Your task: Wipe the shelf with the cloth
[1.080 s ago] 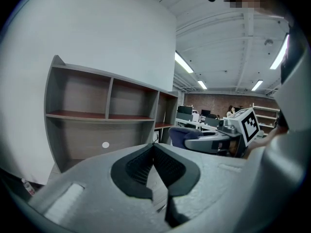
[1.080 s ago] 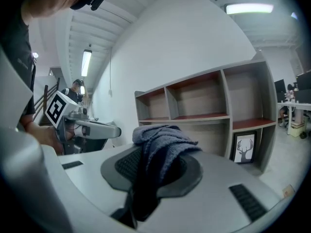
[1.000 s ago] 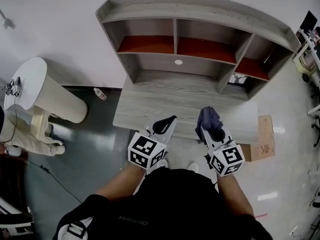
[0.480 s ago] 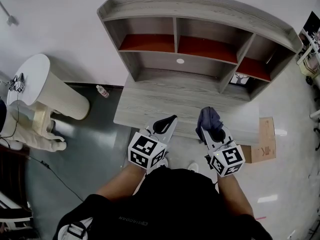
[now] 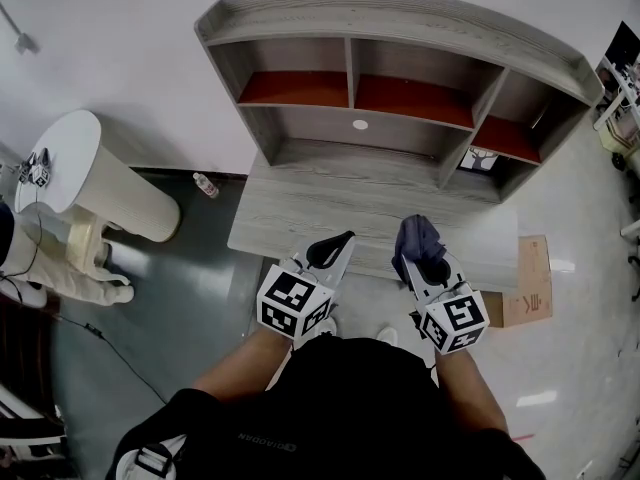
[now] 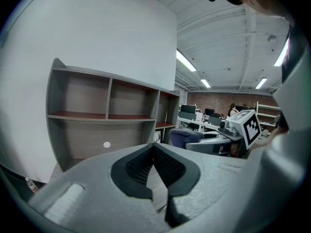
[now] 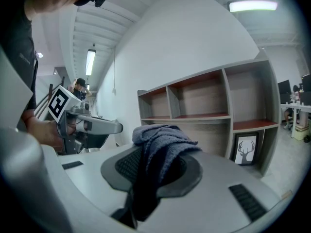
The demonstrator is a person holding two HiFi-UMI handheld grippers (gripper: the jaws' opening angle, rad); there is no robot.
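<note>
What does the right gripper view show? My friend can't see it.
The right gripper is shut on a bunched blue-grey cloth, close to the camera. Behind it stands a grey wooden shelf with reddish boards and a framed deer picture in its lower right compartment. The left gripper shows at the left.

Cloth (image 7: 160, 142) btm hidden w/in right claw (image 7: 154, 161); deer pic (image 5: 478, 157) partly behind shelf (image 5: 400, 28).
</note>
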